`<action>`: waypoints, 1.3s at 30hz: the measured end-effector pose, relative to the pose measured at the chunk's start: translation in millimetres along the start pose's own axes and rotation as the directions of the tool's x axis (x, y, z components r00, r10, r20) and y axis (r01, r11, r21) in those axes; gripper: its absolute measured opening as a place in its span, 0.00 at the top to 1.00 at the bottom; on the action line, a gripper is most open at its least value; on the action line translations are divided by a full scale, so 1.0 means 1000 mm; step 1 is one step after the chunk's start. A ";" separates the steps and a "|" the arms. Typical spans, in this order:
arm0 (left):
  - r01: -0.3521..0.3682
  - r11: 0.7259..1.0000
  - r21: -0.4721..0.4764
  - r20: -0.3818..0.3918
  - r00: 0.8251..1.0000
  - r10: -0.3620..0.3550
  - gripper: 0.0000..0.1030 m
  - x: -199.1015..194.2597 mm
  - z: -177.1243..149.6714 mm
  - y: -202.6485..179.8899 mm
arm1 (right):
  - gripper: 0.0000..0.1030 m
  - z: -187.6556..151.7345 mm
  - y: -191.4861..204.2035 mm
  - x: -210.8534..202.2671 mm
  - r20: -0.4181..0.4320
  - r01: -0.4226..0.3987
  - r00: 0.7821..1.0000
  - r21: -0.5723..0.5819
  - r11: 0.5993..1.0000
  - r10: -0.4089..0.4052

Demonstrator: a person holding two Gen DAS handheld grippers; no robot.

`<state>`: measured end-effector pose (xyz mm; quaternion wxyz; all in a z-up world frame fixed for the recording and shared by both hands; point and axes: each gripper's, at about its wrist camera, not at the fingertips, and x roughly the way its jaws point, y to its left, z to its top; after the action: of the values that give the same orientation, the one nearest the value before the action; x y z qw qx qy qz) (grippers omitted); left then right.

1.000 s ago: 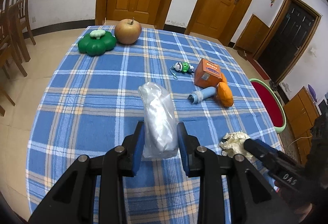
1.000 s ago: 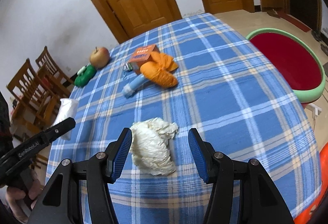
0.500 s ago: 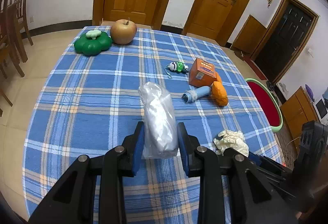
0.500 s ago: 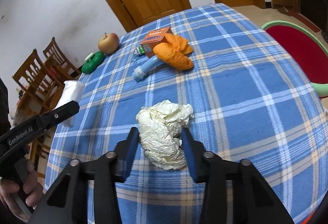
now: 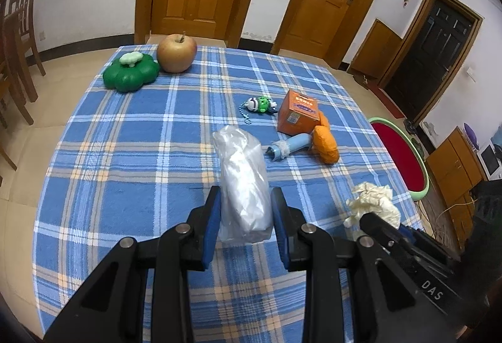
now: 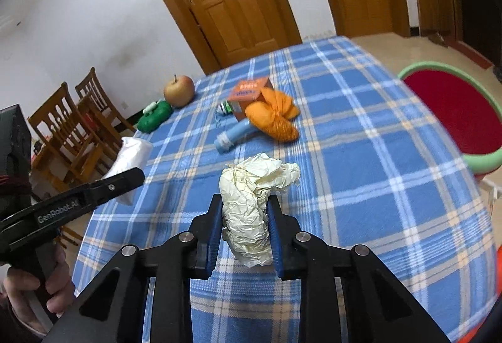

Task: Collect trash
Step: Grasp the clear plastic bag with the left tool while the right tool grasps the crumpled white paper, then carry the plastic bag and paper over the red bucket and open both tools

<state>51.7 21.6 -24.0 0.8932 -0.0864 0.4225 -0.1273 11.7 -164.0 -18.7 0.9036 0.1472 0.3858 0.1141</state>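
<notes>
My left gripper (image 5: 245, 201) is shut on a crumpled clear plastic bag (image 5: 243, 176) and holds it above the blue plaid tablecloth (image 5: 125, 139). The bag also shows in the right wrist view (image 6: 131, 158). My right gripper (image 6: 243, 211) is shut on a crumpled cream paper wad (image 6: 251, 205), lifted off the cloth. The wad also shows in the left wrist view (image 5: 373, 205). A red basin with a green rim (image 6: 455, 110) stands beside the table on the right; it also shows in the left wrist view (image 5: 398, 154).
On the table: an apple (image 5: 176, 52), a green flower-shaped toy (image 5: 130, 73), a small keychain figure (image 5: 259, 104), an orange box (image 5: 298, 117), an orange pouch (image 5: 326, 143), a blue tube (image 5: 290, 148). Wooden chairs (image 6: 72, 123) stand left of the table.
My right gripper closed on the paper wad and lifted it. My left gripper keeps holding the plastic bag and has shifted slightly.
</notes>
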 end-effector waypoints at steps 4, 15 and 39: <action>0.018 1.000 0.019 -0.003 1.000 -0.018 0.70 0.000 0.005 -0.008 | 0.73 0.005 -0.001 -0.010 0.030 0.009 1.000 -0.006 1.000 -0.008; 0.069 0.992 0.104 -0.006 0.998 -0.069 0.70 0.002 0.019 -0.046 | 0.73 0.023 -0.029 -0.043 0.103 0.073 0.992 0.035 0.997 -0.076; 0.221 0.924 0.313 -0.081 0.975 -0.206 0.70 0.054 0.058 -0.184 | 0.73 0.057 -0.145 -0.079 0.177 0.227 0.946 0.242 0.943 -0.273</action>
<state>101.5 -167.1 21.3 0.8661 0.0173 0.4050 -0.2926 12.9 -334.7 19.7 0.9244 0.2062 0.3149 -0.0612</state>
